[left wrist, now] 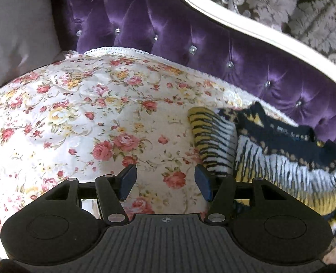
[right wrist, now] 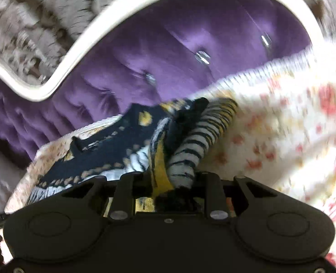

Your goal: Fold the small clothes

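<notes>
The left gripper [left wrist: 165, 183] hangs open w/ nothing between its 2 fingers, the striped sweater [left wrist: 281, 159] lying on the floral cover [left wrist: 77, 113] just to its right, while the right gripper [right wrist: 168, 179] pinches the sweater's bunched fabric.

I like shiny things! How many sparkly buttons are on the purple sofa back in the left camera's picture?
11 crystal buttons dot the purple tufted backrest, from upper left down to lower right. More may hide behind the floral cover.

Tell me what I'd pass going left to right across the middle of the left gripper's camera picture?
Grey cushion → floral bedspread → striped sleeve → patterned sweater → purple tufted headboard.
</notes>
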`<action>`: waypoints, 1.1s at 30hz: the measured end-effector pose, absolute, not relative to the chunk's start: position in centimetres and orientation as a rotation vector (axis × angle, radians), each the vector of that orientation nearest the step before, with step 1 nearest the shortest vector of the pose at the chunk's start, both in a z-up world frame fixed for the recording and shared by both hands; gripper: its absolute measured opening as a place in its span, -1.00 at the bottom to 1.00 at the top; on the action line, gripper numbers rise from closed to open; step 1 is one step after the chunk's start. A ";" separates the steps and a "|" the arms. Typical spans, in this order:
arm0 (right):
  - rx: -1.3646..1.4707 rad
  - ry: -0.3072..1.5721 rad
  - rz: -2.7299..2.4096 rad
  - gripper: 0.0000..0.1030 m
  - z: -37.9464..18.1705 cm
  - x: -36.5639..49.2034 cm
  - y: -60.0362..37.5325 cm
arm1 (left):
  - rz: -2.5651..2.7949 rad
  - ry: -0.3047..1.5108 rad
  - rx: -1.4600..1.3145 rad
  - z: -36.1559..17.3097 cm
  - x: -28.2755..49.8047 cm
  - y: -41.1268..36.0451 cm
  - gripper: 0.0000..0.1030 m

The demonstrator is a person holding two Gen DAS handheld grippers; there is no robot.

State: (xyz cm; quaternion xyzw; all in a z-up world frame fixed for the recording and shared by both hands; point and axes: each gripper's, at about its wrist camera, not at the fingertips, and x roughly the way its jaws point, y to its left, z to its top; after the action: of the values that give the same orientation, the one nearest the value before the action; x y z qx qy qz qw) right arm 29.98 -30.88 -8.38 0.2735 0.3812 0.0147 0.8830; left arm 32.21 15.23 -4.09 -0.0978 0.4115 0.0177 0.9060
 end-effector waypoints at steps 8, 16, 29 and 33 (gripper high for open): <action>0.563 0.732 0.250 -0.35 -1.0 33.4 -19.9 | 0.024 0.836 -0.258 -3.6 31.7 16.7 0.07; 0.225 0.862 0.259 -0.29 -5.5 37.2 -5.5 | 0.040 0.845 -0.305 -3.8 31.6 18.7 0.07; 0.324 0.656 0.457 0.29 -0.9 32.8 -6.3 | 0.033 0.831 -0.342 -3.3 31.3 19.3 0.07; 0.309 0.659 0.348 0.20 -1.6 32.6 -8.9 | 0.025 0.824 -0.334 -3.1 31.2 18.9 0.07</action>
State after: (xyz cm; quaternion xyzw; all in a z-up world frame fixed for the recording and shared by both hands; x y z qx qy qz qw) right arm 32.62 -8.93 -1.56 0.1502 0.3206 0.1694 0.9198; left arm 31.22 18.92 -3.11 -0.1613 0.3985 0.0122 0.9028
